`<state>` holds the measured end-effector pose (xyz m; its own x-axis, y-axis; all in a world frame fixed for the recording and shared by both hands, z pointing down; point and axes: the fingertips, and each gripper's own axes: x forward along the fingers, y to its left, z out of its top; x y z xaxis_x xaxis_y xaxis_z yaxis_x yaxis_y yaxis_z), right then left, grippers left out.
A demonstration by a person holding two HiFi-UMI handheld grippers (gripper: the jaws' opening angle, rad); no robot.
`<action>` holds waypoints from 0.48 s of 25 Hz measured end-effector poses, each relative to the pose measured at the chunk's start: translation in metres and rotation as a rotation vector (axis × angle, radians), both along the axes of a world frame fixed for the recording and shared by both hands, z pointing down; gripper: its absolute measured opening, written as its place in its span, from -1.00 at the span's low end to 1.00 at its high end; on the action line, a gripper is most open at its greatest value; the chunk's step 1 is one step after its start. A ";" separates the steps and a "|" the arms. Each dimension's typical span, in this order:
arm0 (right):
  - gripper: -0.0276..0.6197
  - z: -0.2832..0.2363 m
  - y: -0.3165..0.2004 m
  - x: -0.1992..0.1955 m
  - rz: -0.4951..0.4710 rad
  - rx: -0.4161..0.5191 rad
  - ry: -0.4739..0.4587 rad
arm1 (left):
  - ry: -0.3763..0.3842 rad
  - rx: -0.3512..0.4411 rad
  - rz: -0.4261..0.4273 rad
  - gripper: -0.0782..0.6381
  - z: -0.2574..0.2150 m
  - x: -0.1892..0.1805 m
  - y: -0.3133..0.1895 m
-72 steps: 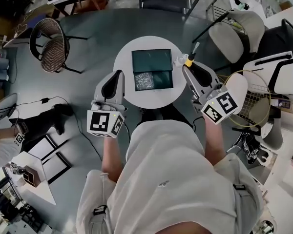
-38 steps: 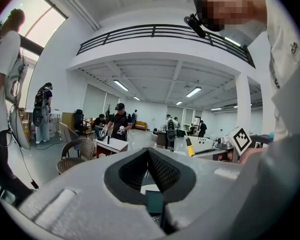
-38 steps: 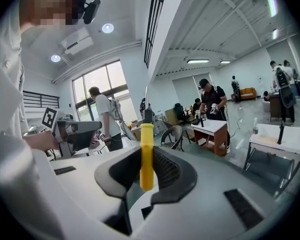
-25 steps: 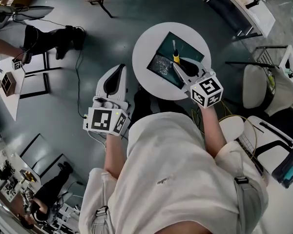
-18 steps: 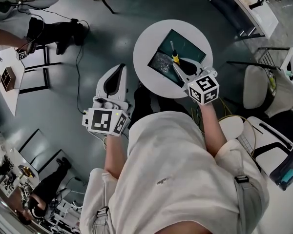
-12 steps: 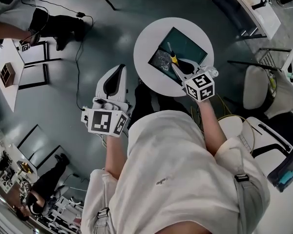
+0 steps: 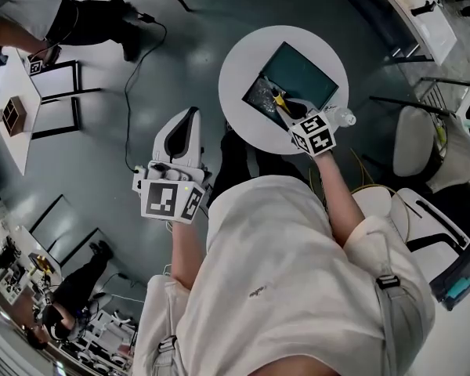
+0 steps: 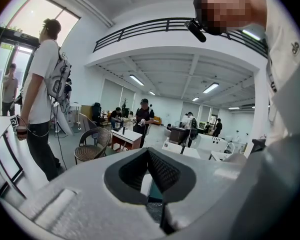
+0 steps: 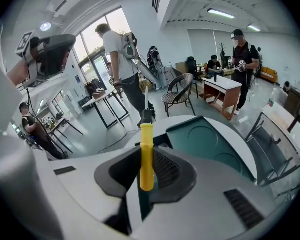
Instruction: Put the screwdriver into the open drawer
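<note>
A yellow-handled screwdriver [image 7: 276, 96] [image 9: 146, 159] with a black collar and thin shaft is clamped between the jaws of my right gripper [image 7: 281, 103] [image 9: 147, 152]. It points forward and up in the right gripper view. That gripper hangs over the round white table [image 7: 243, 61], just above the open drawer [image 7: 260, 95] with its speckled bottom. The drawer sticks out of a dark green box [image 7: 300, 70] [image 9: 210, 144]. My left gripper [image 7: 192, 113] [image 8: 149, 154] is shut with nothing in it. It hovers over the floor to the left of the table.
A clear bottle [image 7: 341, 117] lies at the table's right edge. White chairs [image 7: 423, 139] stand to the right, and a cable [image 7: 129, 77] runs across the floor at left. A person [image 7: 78, 18] stands at the upper left by small white tables [image 7: 8, 124].
My right gripper has carried the screwdriver from the table's right edge over the green box and down toward the open drawer. The left gripper has stayed beside the table.
</note>
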<state>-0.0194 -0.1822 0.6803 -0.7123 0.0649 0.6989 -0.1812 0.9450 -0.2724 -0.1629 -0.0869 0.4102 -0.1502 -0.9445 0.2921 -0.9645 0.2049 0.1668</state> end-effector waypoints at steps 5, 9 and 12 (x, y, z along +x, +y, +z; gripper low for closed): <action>-0.68 0.034 0.009 0.006 -0.042 0.015 0.102 | 0.004 0.000 0.005 -0.75 0.000 -0.005 -0.003; -0.67 0.055 0.010 0.009 -0.059 0.015 0.161 | 0.007 -0.005 0.007 -0.75 0.002 -0.008 -0.005; -0.67 0.068 0.009 0.011 -0.069 0.025 0.195 | 0.008 -0.008 0.005 -0.75 0.003 -0.009 -0.007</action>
